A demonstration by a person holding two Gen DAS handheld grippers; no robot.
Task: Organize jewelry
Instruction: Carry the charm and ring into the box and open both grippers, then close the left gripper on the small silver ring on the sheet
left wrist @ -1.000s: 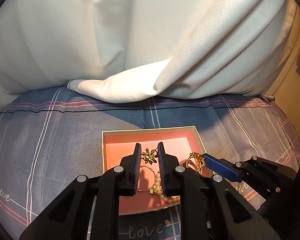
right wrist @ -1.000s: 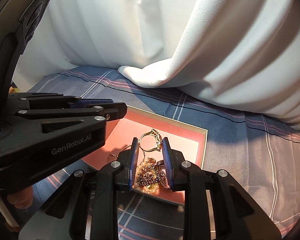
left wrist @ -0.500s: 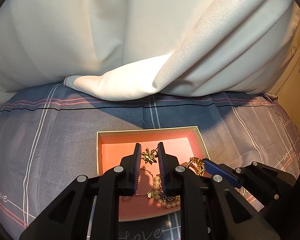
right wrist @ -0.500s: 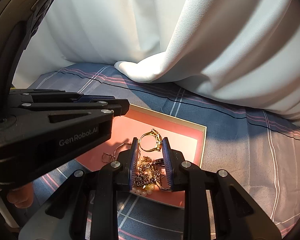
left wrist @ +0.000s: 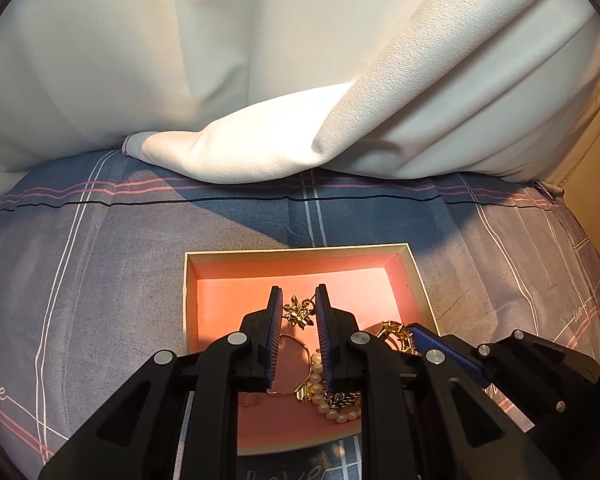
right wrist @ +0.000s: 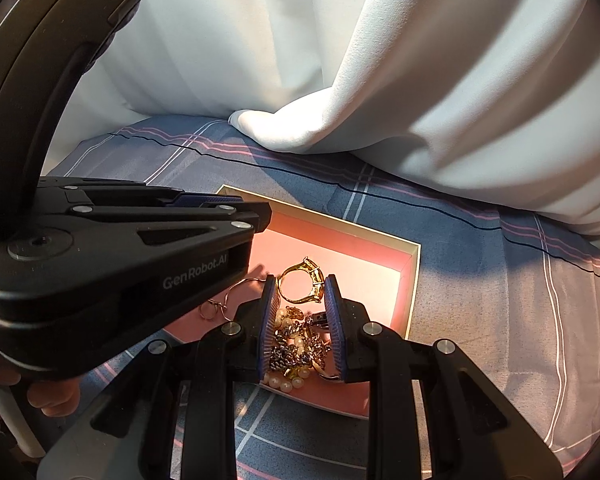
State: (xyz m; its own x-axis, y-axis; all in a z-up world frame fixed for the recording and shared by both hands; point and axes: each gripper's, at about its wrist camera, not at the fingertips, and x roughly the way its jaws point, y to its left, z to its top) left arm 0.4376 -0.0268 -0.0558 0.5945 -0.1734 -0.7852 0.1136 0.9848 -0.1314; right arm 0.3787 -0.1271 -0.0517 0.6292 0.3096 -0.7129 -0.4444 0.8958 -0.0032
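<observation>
**Operator:** Since a second ago my left gripper point(left wrist: 296, 300) has eased down and forward over the pink-lined box point(left wrist: 300, 254), so the box looks larger and nearer in the left wrist view. My right gripper point(right wrist: 300, 280) has barely shifted.

**Observer:** What have the jaws got?

**Operator:** Nothing, as far as I can judge. Both sets stand narrowly parted, with a gap between the blue pads, and both hover over the box without closing on anything. I keep them that narrow because the pieces are small.

**Observer:** Where is the jewelry?

**Operator:** All of it is inside the box. Nearest me, at its near edge, lies a tangle of pearl strand point(left wrist: 320, 392) and dark chain point(right wrist: 296, 350), under the right gripper. A thin wire hoop point(left wrist: 290, 360) lies just beside it, toward the box's left. Further in sit the gold ring point(right wrist: 302, 284), framed by the right jaws, and the gold flower brooch point(left wrist: 298, 314), framed by the left ones. The box's far half is bare lining.

**Observer:** And beyond?

**Operator:** Past the box's far wall the plaid bedsheet point(left wrist: 140, 240) runs up to a white curtain point(left wrist: 260, 80). My guess is each gripper is lined up on a loose single piece, leaving the tangle for later.
</observation>
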